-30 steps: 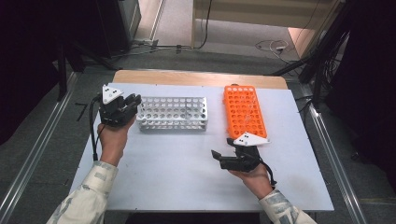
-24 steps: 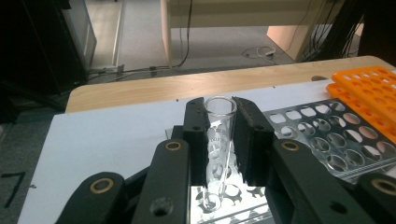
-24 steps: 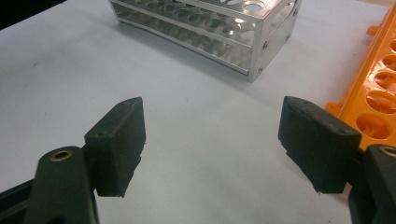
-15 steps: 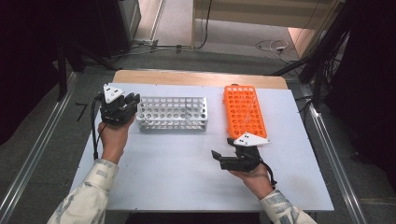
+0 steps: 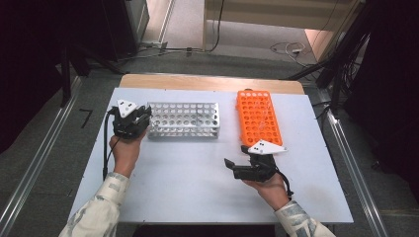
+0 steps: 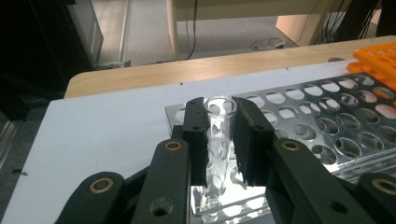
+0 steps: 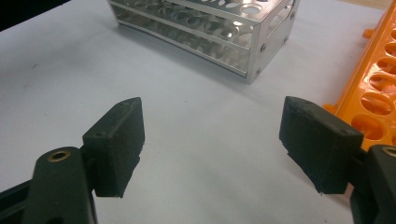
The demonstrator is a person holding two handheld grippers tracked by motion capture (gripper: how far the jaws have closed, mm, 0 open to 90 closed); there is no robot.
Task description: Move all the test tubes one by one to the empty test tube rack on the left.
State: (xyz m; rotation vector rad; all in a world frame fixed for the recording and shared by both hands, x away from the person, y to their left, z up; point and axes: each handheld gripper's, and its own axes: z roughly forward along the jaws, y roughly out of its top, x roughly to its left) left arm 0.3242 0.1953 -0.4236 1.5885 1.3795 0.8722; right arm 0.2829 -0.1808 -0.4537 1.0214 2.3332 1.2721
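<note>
Clear glass tube (image 6: pixel 219 140); shiny metal rack (image 5: pixel 184 120); orange plastic rack (image 5: pixel 258 117); matt white tabletop (image 5: pixel 197 173).

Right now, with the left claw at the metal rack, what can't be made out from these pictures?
- Tube's bottom end: in the left gripper view the glass tube is hidden low down by the left claw and rack glare.
- Which hole it enters: in the high view the left claw covers that end of the metal rack.
- Orange rack: cut off by the right gripper view's edge.
</note>
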